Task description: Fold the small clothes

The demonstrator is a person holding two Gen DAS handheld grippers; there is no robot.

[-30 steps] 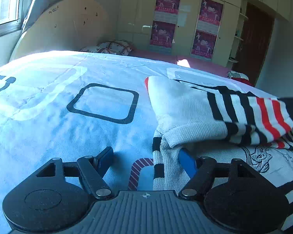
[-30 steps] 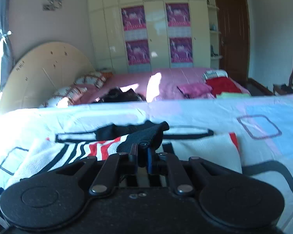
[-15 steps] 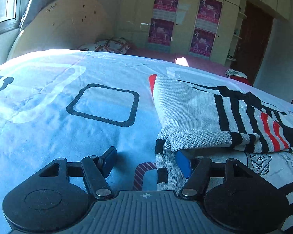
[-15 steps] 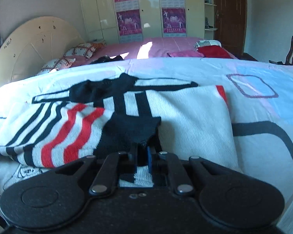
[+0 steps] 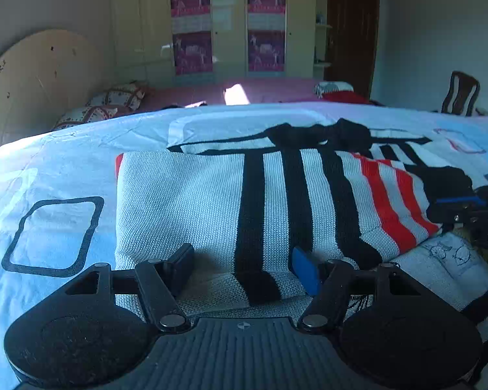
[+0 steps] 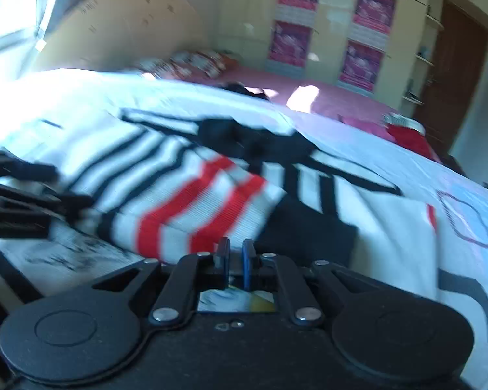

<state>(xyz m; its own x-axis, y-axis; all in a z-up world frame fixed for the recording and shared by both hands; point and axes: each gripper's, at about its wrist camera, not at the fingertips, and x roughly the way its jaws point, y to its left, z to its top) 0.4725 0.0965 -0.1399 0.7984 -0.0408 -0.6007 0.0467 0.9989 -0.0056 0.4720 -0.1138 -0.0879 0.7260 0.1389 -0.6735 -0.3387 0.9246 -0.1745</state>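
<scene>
Left gripper [image 5: 244, 266] is sitting wide over my striped sweater [image 5: 244, 195] on the blue bedspread [image 5: 48, 162]; right gripper [image 6: 236, 255] is looking nearly shut, empty; wardrobe [image 5: 231, 22] at 12 o'clock.

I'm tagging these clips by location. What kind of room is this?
Most likely a home bedroom: a striped sweater lies on a bed's patterned bedsheet, pillows sit by a headboard, and a poster-covered wardrobe lines the wall.
</scene>
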